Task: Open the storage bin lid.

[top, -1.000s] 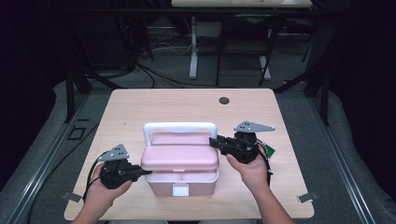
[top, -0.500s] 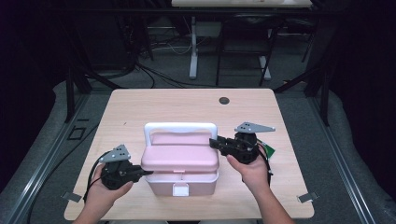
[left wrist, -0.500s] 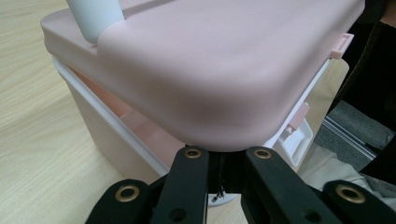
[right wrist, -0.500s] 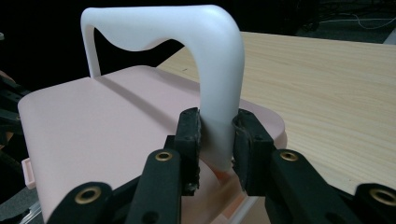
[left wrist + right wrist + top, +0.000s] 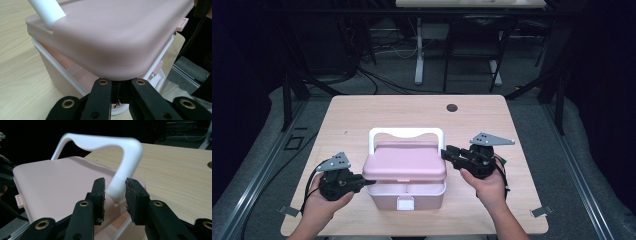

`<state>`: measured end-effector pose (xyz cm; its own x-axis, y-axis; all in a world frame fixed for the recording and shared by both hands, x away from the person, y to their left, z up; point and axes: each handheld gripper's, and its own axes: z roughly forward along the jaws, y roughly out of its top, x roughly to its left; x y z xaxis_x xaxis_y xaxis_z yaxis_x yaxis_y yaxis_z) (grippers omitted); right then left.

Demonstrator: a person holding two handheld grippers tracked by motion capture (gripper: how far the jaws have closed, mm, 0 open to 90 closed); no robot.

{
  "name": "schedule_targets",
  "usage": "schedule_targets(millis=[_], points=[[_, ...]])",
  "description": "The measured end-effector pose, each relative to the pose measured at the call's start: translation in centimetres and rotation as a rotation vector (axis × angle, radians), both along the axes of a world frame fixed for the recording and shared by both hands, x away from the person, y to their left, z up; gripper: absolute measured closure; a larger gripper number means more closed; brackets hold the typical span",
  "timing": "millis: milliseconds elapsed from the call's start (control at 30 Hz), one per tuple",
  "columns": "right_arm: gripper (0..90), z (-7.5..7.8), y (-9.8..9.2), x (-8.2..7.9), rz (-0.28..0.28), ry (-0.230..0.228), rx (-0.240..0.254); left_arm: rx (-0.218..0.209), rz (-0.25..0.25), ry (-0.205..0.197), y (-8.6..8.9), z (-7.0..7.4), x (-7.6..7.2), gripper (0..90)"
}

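We have the pink box [image 5: 406, 182] near the table's [image 5: 362, 112] front edge partly open, left gripper [image 5: 367, 183] closed under its lid [image 5: 404, 161], right gripper [image 5: 446, 153] just loosening around the white handle [image 5: 406, 133].

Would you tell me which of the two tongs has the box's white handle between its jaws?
The right tongs: their jaws, which have just been opening, straddle the white handle. The left tongs are shut, tips at the pink lid's edge.
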<state>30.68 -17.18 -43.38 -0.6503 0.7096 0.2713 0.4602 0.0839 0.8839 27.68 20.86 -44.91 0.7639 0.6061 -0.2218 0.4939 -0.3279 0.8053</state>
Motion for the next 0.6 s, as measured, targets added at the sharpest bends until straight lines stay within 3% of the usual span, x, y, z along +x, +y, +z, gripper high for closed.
schedule_targets(millis=[167,600], points=[[70.3,0.4,-0.5,-1.0,-0.008,-0.023,-0.001,-0.007,0.0,-0.003,0.1,0.6,0.3,89.4],[74.0,-0.3,-2.1,-2.3,-0.018,-0.006,0.001,-0.023,0.014,-0.015,0.0,2.5,1.3,89.3]])
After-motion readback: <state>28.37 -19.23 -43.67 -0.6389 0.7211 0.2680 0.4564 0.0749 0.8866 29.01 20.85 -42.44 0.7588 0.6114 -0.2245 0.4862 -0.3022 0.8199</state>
